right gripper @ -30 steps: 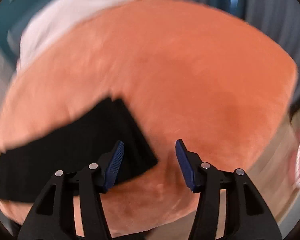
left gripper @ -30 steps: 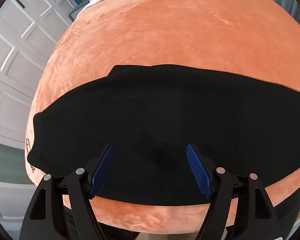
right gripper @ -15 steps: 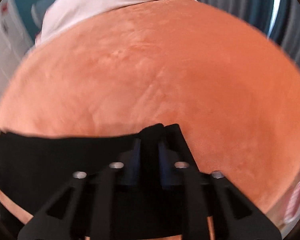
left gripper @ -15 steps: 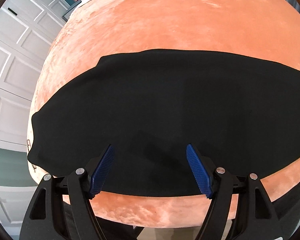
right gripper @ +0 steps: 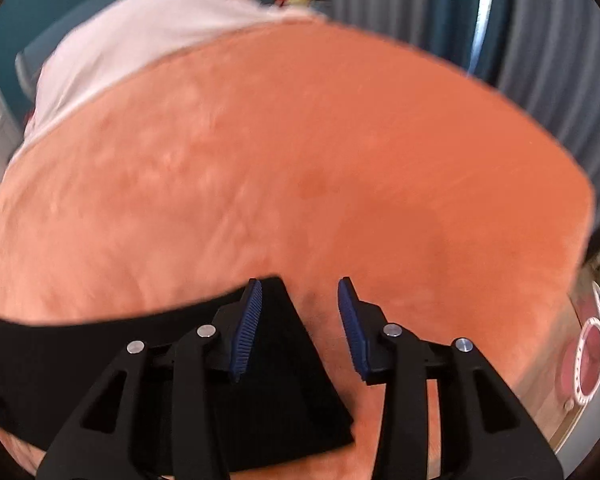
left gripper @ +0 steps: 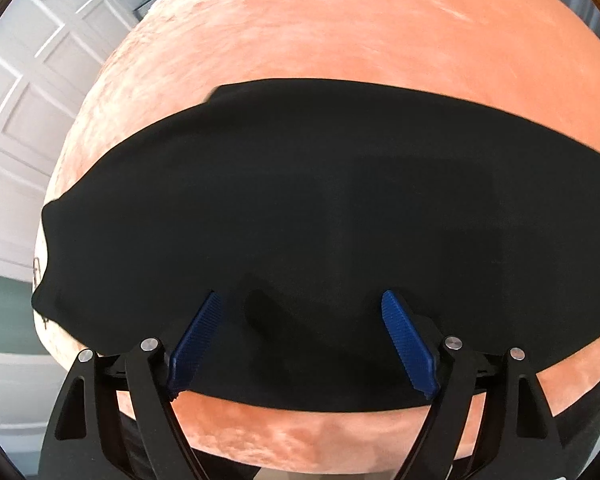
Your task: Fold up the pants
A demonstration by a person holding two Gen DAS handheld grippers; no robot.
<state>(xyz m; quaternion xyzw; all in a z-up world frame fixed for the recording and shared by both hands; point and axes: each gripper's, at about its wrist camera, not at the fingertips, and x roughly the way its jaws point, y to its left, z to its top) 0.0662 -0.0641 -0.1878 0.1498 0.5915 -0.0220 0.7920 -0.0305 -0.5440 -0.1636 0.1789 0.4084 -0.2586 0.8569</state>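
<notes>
Pants (left gripper: pixel 340 208): we see the black pants lying flat across the near part of the orange blanket (left gripper: pixel 380 32), a long band running left to right.
Left gripper (left gripper: pixel 300 340): our fingers stand wide apart above the cloth, having just opened further, pinching nothing.
Right gripper (right gripper: pixel 298 328): our fingers have just been opening, parted over the pants' right end (right gripper: pixel 284 380), pads clear of it.
Far edge: white bedding (right gripper: pixel 140 36).

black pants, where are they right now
The black pants lie flat across the near part of the orange blanket; in the right wrist view their end sits bottom left.
</notes>
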